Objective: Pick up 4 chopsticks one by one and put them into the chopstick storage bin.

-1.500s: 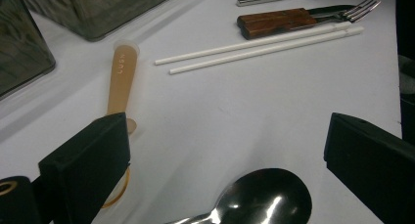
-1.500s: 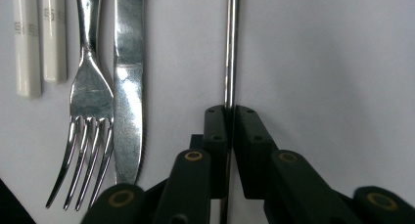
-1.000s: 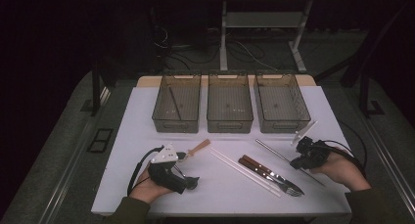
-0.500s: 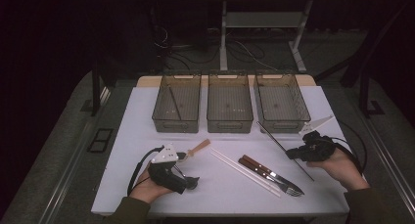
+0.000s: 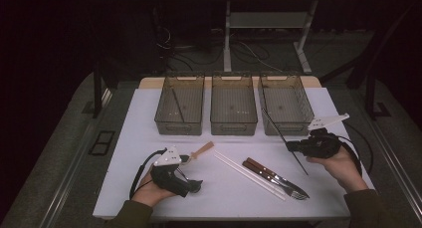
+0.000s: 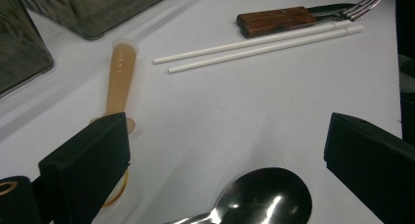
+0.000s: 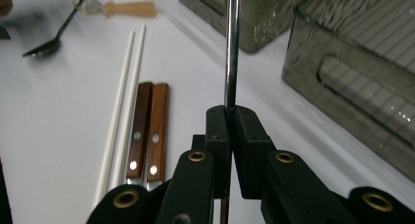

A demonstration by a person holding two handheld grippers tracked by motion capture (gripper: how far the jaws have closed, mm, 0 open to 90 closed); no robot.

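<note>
My right gripper [image 5: 291, 147] has its fingers clenched on a thin metal rod [image 5: 283, 138], lifted off the counter [image 5: 343, 188] just before the right bin [image 5: 286, 104]. I judge sorting is in hand: next, carry it over a bin. My left gripper [image 6: 225, 150] sits released above a spoon [image 6: 266, 197].

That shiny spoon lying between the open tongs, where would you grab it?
Grip the spoon by its thin handle, not the rounded bowl, which looks slippery. It lies flat between the open left tongs, so I'd come straight down, one jaw on each side.
</note>
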